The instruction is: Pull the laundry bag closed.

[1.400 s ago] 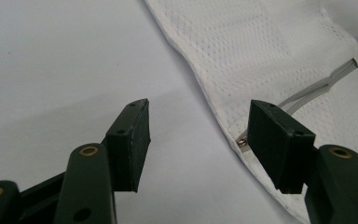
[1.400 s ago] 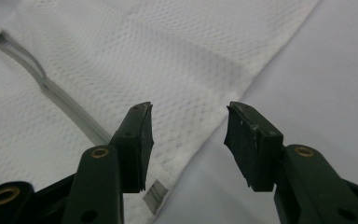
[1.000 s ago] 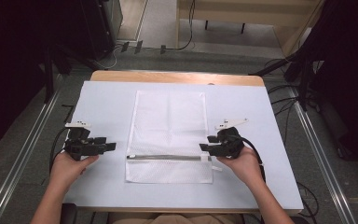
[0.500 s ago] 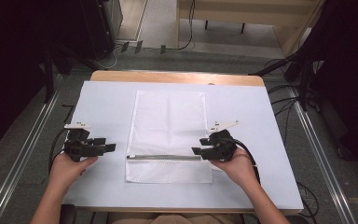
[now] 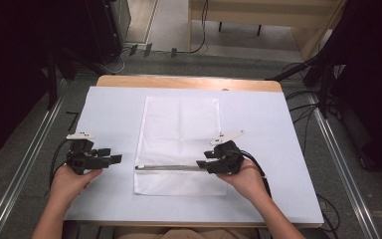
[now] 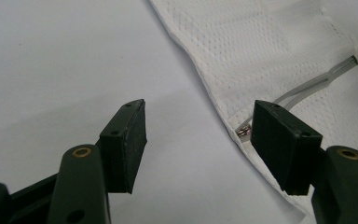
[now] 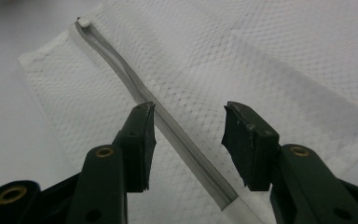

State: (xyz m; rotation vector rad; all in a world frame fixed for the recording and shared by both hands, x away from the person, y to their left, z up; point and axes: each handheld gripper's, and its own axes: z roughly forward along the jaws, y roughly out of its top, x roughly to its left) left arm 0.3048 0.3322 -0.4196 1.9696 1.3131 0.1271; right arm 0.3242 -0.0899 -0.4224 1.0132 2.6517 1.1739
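- High view: a white mesh zip bag (image 5: 179,144) lies flat mid-table on the pale sheet (image 5: 278,129). The left gripper (image 5: 113,159) rests just beside its left edge; the right gripper (image 5: 201,164) sits over the zipper (image 5: 169,168).
- Left gripper view: the jaws stand wide and empty, and have just been opening. The zipper's metal end (image 6: 245,132) lies near them.
- Right gripper view: the jaws, just narrowing, straddle the zipper tape (image 7: 186,149), not pinching. The netting looks light, limp and snag-prone, so the stiffer zipper band seems the best hold.

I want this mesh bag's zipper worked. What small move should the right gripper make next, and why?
Probably lower the right gripper and close on the zipper: its jaws stand open, straddling the strip without touching. The left gripper waits open beside the mesh bag.
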